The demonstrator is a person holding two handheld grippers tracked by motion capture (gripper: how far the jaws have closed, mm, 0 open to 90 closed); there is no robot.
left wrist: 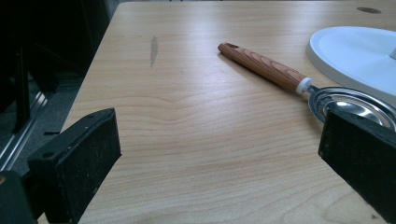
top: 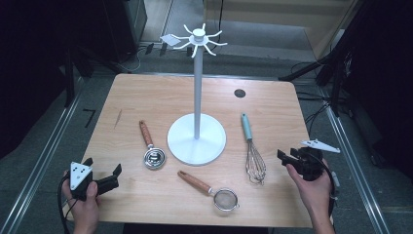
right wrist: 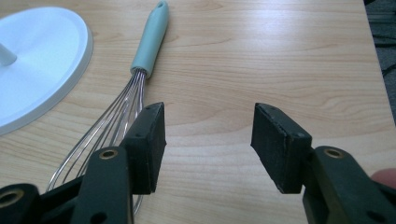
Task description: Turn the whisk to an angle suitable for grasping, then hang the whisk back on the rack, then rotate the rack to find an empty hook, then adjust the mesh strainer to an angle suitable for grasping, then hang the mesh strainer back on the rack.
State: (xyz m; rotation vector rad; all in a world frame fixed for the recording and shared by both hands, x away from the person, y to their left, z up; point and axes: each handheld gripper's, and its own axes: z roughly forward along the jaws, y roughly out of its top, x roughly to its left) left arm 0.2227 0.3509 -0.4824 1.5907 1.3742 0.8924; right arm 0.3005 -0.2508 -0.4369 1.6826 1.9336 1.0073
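A white stand (top: 197, 139) with a tall pole and hooked arms at its top (top: 198, 38) rises from the middle of the wooden table (top: 146, 97). Left of its base lies a wooden-handled metal scoop (top: 151, 146) (left wrist: 299, 86). In front of the base lies a wooden-handled small strainer (top: 212, 191). To the right lies a teal-handled whisk (top: 252, 148) (right wrist: 140, 70). My left gripper (top: 103, 176) (left wrist: 219, 158) rests open at the front left corner, with bare wood between its jaws. My right gripper (top: 288, 157) (right wrist: 208, 140) is open at the right edge, just right of the whisk's wires.
A dark round hole (top: 239, 93) sits in the table's far right part. A thin dark mark (top: 118, 118) (left wrist: 153, 49) lies on the wood at the left. Metal rails, cables and dark equipment surround the table on the floor.
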